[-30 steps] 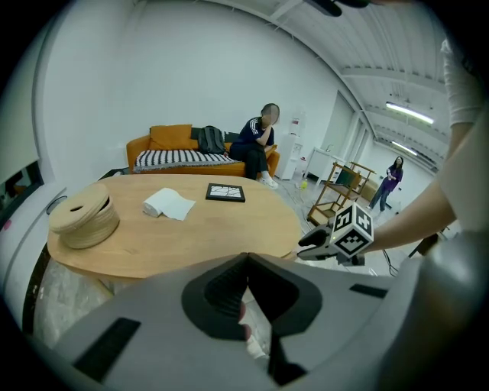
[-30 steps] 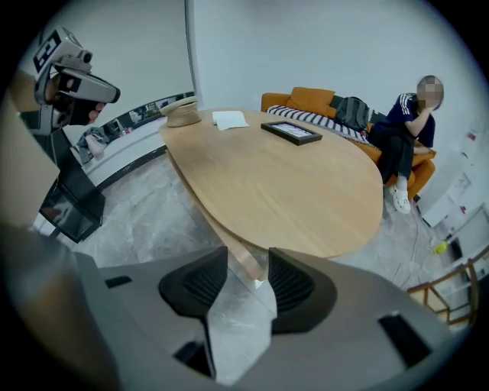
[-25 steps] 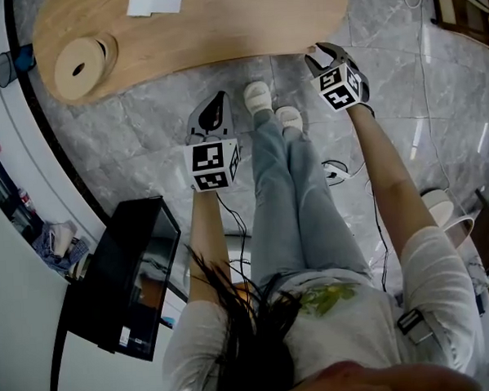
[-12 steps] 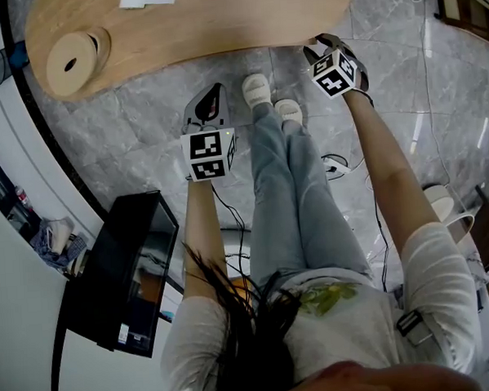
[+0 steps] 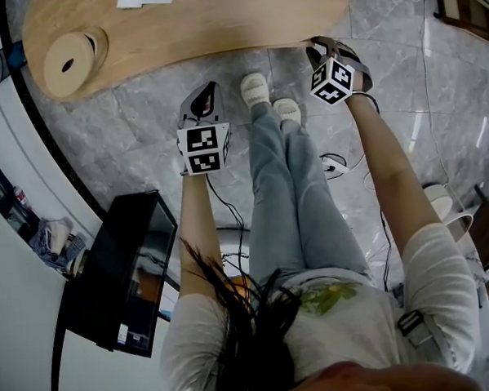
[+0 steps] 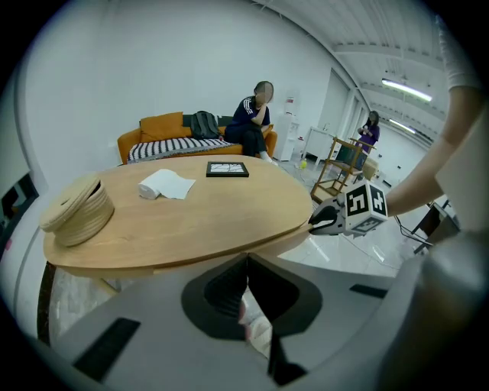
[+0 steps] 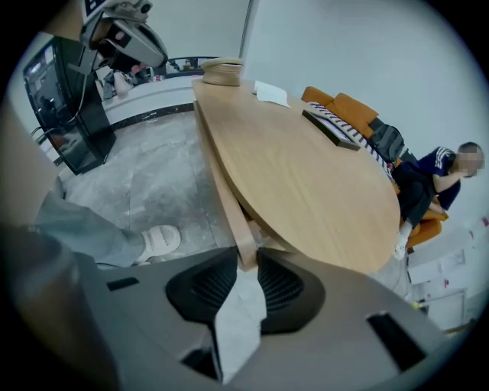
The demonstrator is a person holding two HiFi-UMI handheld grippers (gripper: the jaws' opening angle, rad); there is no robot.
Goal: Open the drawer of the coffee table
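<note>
Thin grip on the drawer front (image 7: pixel 221 172)
The right gripper (image 7: pixel 246 258) has its jaws nipped on that edge under the coffee table (image 5: pixel 219 24); the left gripper (image 6: pixel 246 261) has jaws together, empty; so shallow a pinch may slip when pulled; a skewed pull could jam it.

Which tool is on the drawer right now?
The right tool: its jaws clamp the pale wooden drawer front under the oval wooden tabletop. The left tool hangs short of the table, jaws together, empty.

Ahead of me: round woven stack (image 6: pixel 76 211), white tissue (image 6: pixel 166 184), black frame (image 6: pixel 227 169). Orange sofa (image 6: pixel 159 125) behind them, person (image 6: pixel 252 130) seated on it.
</note>
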